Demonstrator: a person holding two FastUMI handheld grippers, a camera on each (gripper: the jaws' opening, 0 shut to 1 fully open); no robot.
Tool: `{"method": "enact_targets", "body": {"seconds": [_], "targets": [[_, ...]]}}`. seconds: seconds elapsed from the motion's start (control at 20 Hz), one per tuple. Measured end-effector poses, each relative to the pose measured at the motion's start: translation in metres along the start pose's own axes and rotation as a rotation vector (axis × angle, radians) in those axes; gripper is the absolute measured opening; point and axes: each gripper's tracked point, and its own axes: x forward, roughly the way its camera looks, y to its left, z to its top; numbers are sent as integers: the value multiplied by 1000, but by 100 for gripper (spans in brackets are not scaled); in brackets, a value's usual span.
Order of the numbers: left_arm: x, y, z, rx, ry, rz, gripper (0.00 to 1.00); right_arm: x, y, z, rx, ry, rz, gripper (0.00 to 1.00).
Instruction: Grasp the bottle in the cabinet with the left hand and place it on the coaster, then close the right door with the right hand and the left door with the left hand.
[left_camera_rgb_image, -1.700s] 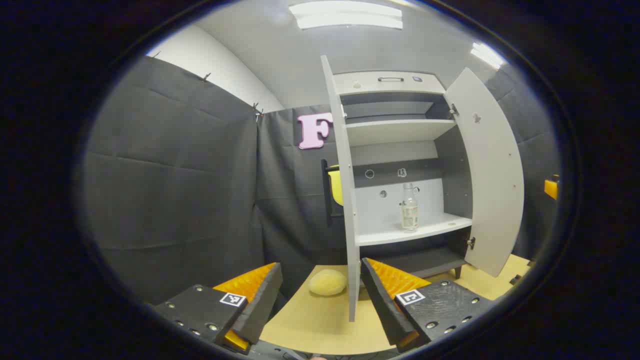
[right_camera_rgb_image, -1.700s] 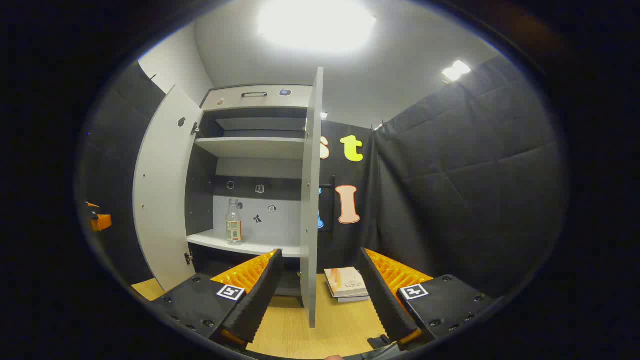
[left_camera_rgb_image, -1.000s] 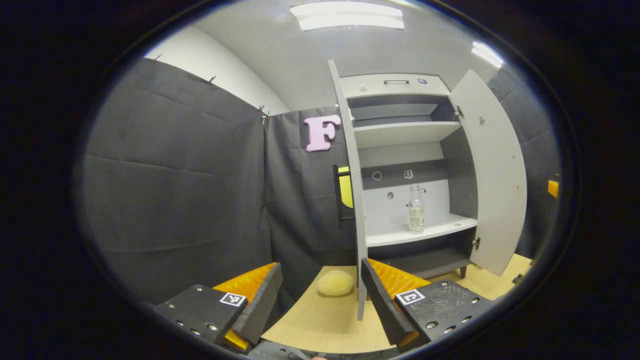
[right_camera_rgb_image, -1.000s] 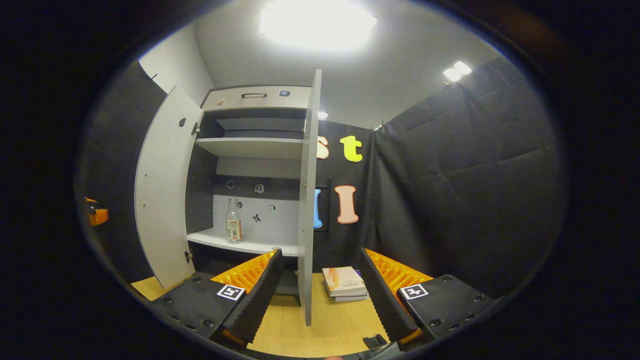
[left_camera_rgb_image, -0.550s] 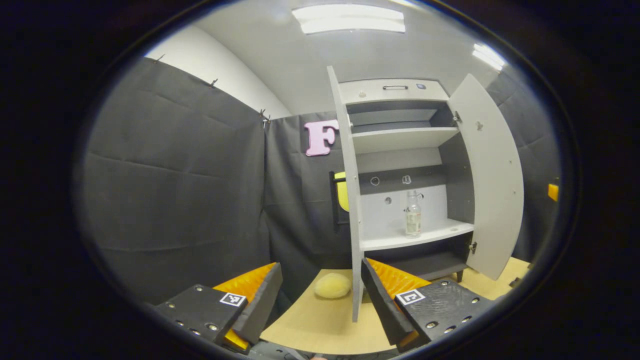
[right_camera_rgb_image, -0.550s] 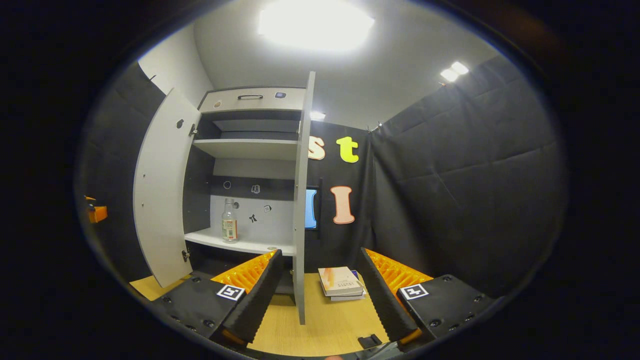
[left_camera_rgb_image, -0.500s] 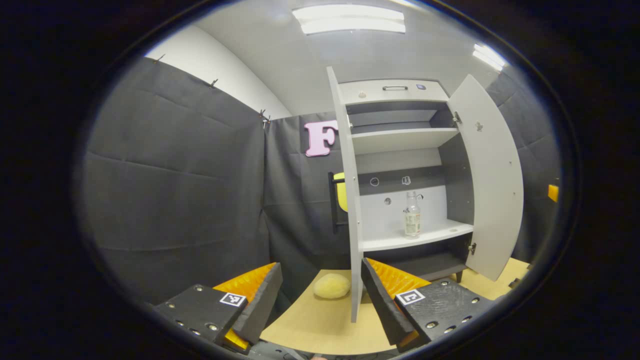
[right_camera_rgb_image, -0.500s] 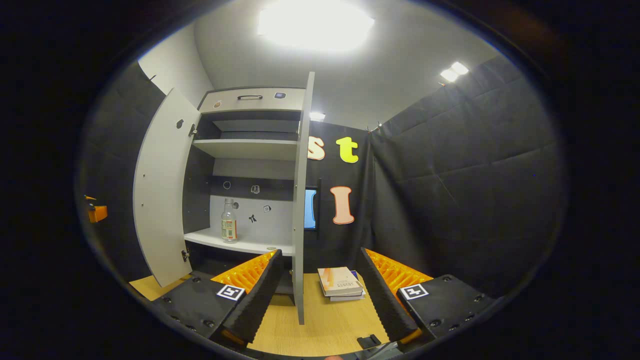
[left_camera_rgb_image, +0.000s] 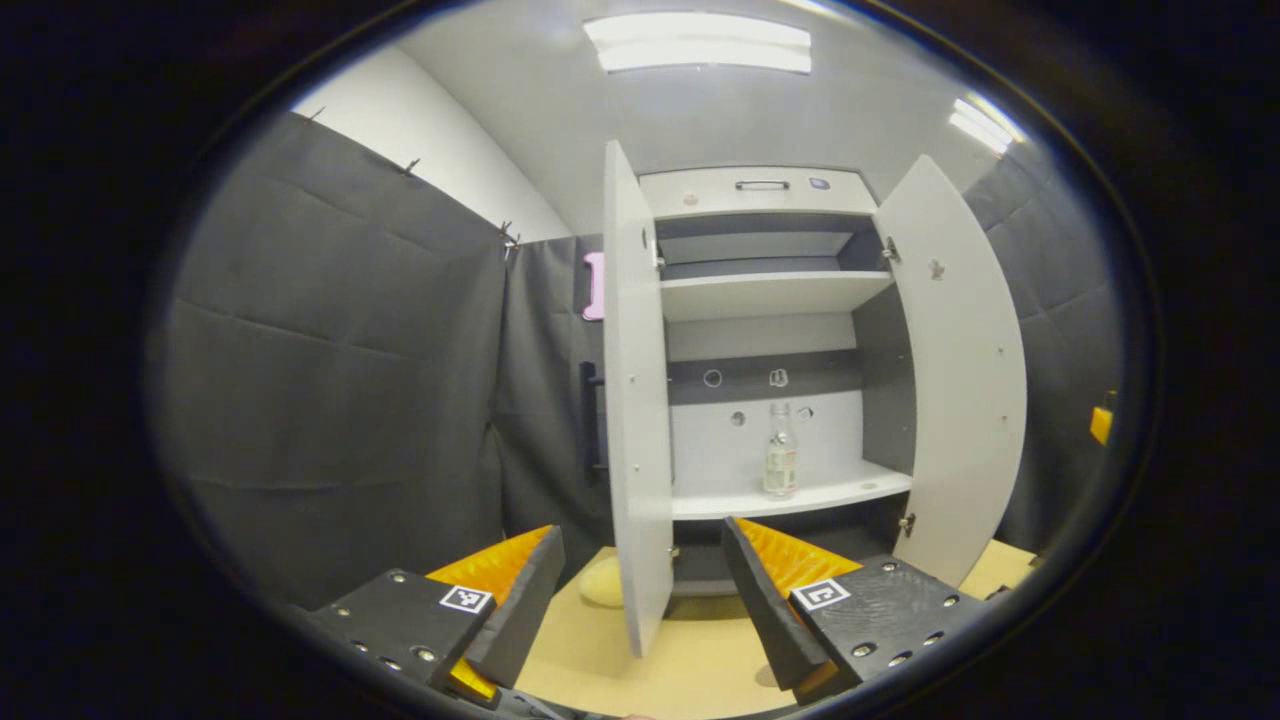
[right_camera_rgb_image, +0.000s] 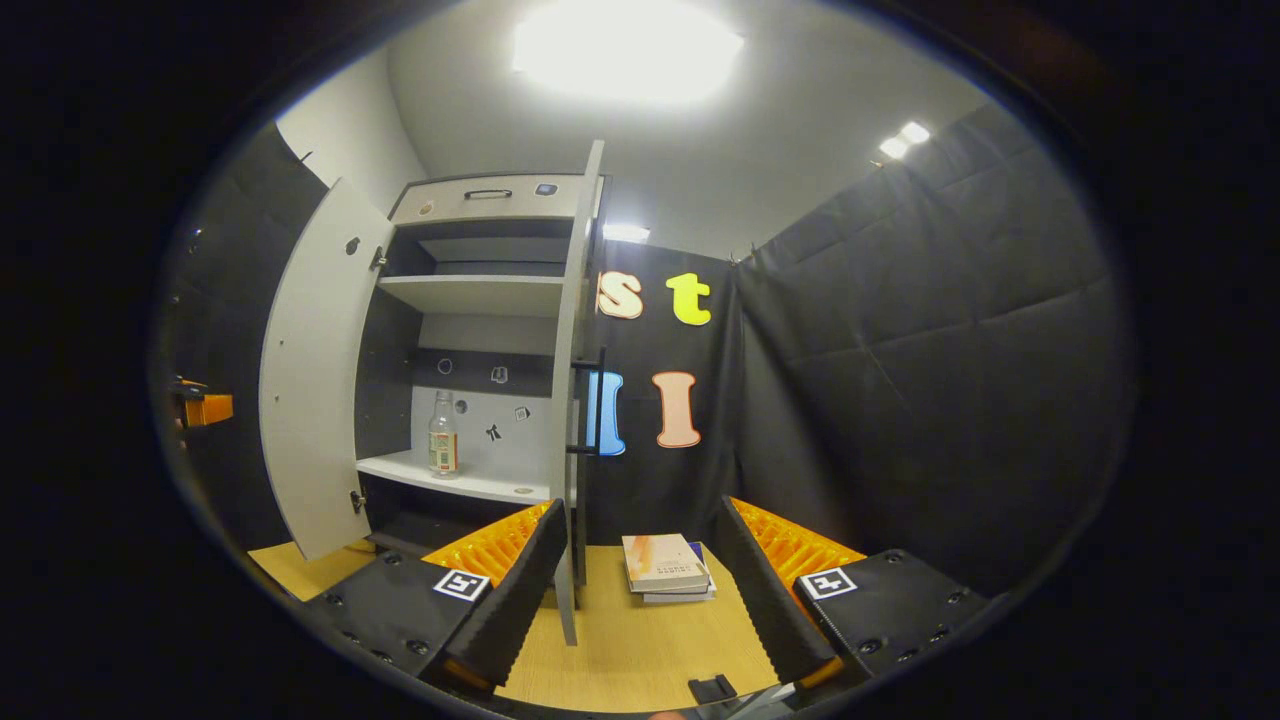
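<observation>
The bottle (left_camera_rgb_image: 780, 466) is standing inside the cabinet (left_camera_rgb_image: 760, 190), on its lower shelf. The left gripper (left_camera_rgb_image: 640, 590) is approaching, jaws wide, empty. Next: reach between the doors and close on it.

Black padded cloth walls (left_camera_rgb_image: 340, 330) enclose the booth. Ceiling light panels (left_camera_rgb_image: 697, 42) illuminate a pale wooden tabletop (right_camera_rgb_image: 640, 640). A white wall (left_camera_rgb_image: 440, 140), possibly plaster, rises behind.

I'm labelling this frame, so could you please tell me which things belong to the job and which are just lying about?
Job:
- bottle on the cabinet shelf
- left door, open
- right door, open

Lying about:
- books on the table
- yellow sponge-like lump
</observation>
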Motion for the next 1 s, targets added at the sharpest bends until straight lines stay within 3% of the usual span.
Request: {"method": "enact_targets", "body": {"seconds": [0.45, 1.0], "targets": [[43, -61, 26, 1, -24, -95, 94, 7, -30, -23, 38, 51, -26, 96], [143, -118, 48, -8, -67, -232, 91, 41, -45, -32, 28, 70, -137, 97]]}}
